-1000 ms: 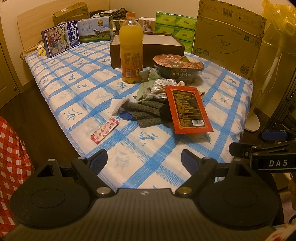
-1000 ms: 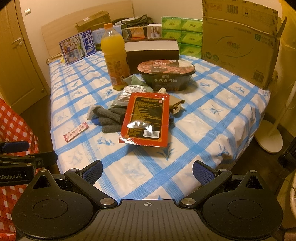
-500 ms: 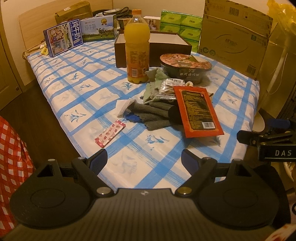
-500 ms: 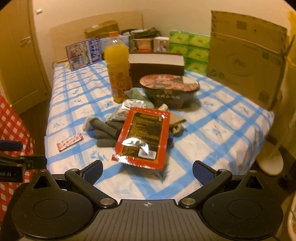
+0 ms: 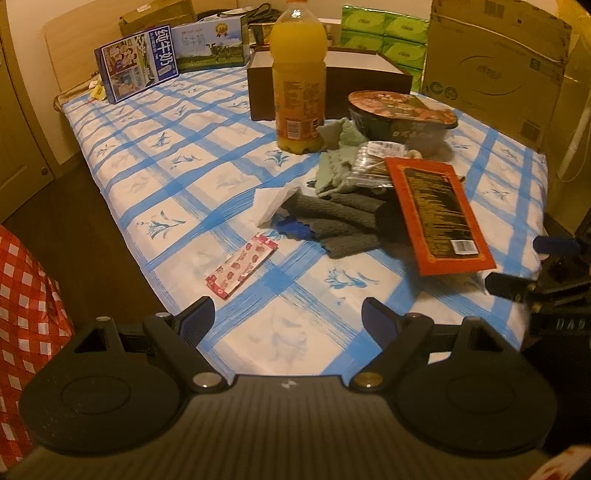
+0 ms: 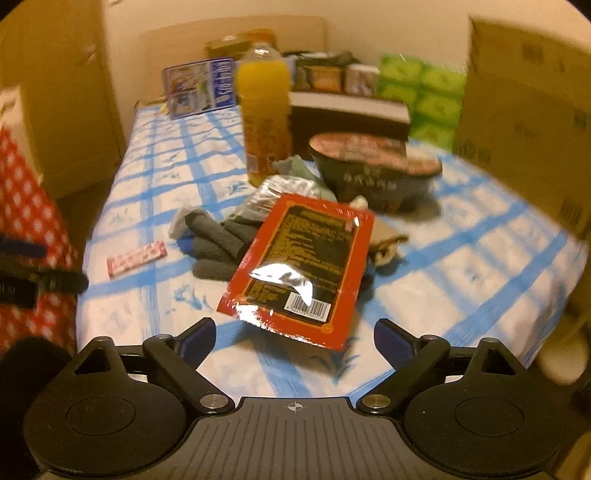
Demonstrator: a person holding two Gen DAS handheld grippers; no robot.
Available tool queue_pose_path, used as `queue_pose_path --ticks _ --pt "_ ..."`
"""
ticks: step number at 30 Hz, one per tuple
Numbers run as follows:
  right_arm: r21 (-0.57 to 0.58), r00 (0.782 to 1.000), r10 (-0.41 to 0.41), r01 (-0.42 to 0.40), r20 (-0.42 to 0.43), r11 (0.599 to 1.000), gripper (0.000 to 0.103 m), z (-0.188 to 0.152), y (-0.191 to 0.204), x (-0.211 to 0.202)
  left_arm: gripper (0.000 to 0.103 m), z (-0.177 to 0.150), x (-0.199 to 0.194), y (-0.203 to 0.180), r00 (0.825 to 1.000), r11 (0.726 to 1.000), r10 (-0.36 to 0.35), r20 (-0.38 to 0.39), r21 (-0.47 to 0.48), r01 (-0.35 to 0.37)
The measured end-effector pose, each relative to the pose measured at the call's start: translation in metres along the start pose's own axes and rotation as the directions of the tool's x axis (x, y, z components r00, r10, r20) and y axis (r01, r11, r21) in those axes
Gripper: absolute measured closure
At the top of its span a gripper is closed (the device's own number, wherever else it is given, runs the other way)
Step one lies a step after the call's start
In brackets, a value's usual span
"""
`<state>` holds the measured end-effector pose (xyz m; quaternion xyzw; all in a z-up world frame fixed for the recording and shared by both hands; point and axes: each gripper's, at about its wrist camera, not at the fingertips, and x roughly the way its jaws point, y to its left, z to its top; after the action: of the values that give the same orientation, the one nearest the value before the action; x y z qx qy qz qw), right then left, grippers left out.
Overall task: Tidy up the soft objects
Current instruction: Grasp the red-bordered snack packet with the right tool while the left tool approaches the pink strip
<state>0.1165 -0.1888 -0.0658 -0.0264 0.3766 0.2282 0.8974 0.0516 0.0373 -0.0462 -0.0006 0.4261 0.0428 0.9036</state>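
- The left gripper (image 5: 287, 317) hangs over the near edge of the table (image 5: 207, 173), its jaws spread wide with nothing between them, only the blue-checked cloth below.
- The right gripper (image 6: 294, 338) also stands wide apart and empty; its jaws have just been closing a little, with nothing caught between them. Its view is blurred.
- Just ahead of the right gripper's fingertips lies a red packet (image 6: 301, 266), propped up on the pile behind it, barcode end nearest.
- Under and beside that red packet sits the soft pile: a dark grey cloth (image 5: 340, 218), rolled and folded, touching a crumpled white tissue (image 5: 271, 201) on its left side.
- A pale green cloth (image 5: 338, 147) lies behind the grey one, against the foot of the orange juice bottle (image 5: 299, 81).
- A clear crinkled bag (image 5: 371, 166) rests on the cloths, between the green cloth and the red packet.
- A small pink-patterned wrapper (image 5: 242, 269) lies flat on the cloth, apart from the pile, nearest the left gripper.
- A sealed noodle bowl (image 5: 402, 118) stands behind the pile, to the right of the bottle.
- Farther back are an open brown box (image 5: 328, 85), green tissue packs (image 5: 384, 33), a large cardboard box (image 5: 495, 74) and a blue milk carton (image 5: 136, 66).
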Motion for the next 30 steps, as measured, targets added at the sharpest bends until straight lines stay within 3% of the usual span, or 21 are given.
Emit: queue_pose_path --ticks 4,8,17,23,25,27,30 --pt "0.141 0.999 0.041 -0.042 0.011 0.989 0.013 0.007 -0.024 0.013 0.017 0.003 0.012 0.006 1.000 1.000 0.003 -0.002 -0.004 -0.003" --pt "0.291 0.997 0.080 -0.082 0.021 0.953 0.014 0.007 -0.050 0.028 0.017 0.007 0.025 0.010 1.000 1.000 0.007 -0.004 -0.010 -0.007" --pt "0.568 0.976 0.212 -0.198 0.042 0.799 0.022 -0.007 -0.093 0.059 0.017 0.012 0.050 0.015 1.000 1.000 0.003 -0.025 -0.027 -0.004" --pt "0.661 0.951 0.298 -0.274 0.080 0.699 0.041 -0.017 -0.106 0.067 0.017 0.013 0.061 0.016 0.999 1.000 0.001 -0.041 -0.027 -0.002" --pt "0.697 0.936 0.334 -0.314 0.112 0.644 0.052 -0.018 -0.110 0.065 0.017 0.013 0.064 0.016 0.999 1.000 -0.001 -0.046 -0.027 -0.001" --pt "0.719 0.921 0.359 -0.354 0.155 0.599 0.056 -0.018 -0.112 0.060 0.018 0.013 0.066 0.016 0.999 1.000 -0.002 -0.047 -0.025 0.001" --pt "0.709 0.908 0.367 -0.394 0.201 0.585 0.063 -0.011 -0.110 0.052 0.019 0.012 0.069 0.018 0.999 1.000 -0.003 -0.052 -0.025 0.002"
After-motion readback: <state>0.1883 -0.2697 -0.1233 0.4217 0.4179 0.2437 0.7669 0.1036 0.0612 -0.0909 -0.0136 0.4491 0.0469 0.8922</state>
